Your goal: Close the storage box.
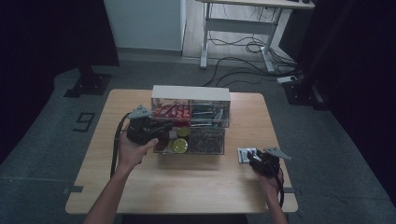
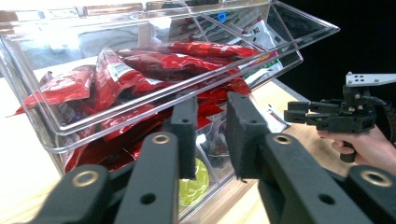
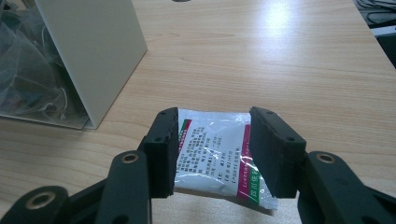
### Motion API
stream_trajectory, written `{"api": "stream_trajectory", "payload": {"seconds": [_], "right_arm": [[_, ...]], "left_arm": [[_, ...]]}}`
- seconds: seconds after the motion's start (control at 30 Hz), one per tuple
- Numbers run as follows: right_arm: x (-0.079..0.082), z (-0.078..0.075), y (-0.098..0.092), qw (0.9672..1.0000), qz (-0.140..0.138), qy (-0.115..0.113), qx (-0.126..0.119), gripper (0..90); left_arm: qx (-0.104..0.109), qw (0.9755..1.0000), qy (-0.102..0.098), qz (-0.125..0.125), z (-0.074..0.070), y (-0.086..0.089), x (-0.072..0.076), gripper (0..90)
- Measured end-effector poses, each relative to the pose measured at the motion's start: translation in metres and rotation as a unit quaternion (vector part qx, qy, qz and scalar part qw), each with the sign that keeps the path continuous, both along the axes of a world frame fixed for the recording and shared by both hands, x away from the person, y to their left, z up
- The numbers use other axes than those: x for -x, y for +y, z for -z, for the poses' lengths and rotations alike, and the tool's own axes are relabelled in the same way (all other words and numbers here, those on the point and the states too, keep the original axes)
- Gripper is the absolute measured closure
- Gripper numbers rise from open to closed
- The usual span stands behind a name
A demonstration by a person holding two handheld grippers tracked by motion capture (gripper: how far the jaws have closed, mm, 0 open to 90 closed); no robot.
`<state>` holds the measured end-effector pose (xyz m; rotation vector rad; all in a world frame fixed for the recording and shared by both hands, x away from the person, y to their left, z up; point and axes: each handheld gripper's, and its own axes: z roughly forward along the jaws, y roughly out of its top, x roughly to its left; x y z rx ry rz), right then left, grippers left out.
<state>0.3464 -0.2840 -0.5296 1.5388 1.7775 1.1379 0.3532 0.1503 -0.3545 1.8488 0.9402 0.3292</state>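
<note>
In the high view, nearest the camera, the person's forearms came in from the bottom edge. The right gripper (image 1: 254,157) sat at the table's (image 1: 140,186) right side with a small white sachet (image 1: 244,154) at its tips. The left gripper (image 1: 161,129) was up against the left end of the clear organiser (image 1: 190,122), a two-tier acrylic bin holding red packets (image 1: 170,111) and round yellow-green items (image 1: 179,145).

In the left gripper view, the two black jaws stood a little apart with nothing gripped between them, their tips just in front of the organiser's clear lower front wall (image 2: 116,121). Red foil packets (image 2: 154,60) were piled behind it, and the other hand's gripper (image 2: 292,112) showed farther off.

In the right gripper view, the jaws bracketed the sachet (image 3: 212,154) from both sides, about half open, apparently pressing its edges, since the pouch bowed slightly between them. It lay flat on the wood beside the organiser's white side panel (image 3: 88,51).

The sachet looked light, thin and soft, with a slick film surface; it would likely crumple or slip rather than resist. A hold across the sealed side edges seemed safest.
</note>
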Motion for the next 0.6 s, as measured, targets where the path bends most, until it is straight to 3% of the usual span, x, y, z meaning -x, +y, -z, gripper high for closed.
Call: {"api": "stream_trajectory", "payload": {"seconds": [0.2,0.6], "right_arm": [[0.000,0.000,0.002,1.0000,-0.003,0.000,0.000,52.2],[0.003,-0.001,0.005,0.9998,-0.020,-0.008,-0.005,51.7]], "left_arm": [[-0.001,1.0000,-0.005,0.004,0.001,0.001,0.004,60.5],[0.002,1.0000,-0.002,0.008,0.014,0.011,0.012,51.8]]}}
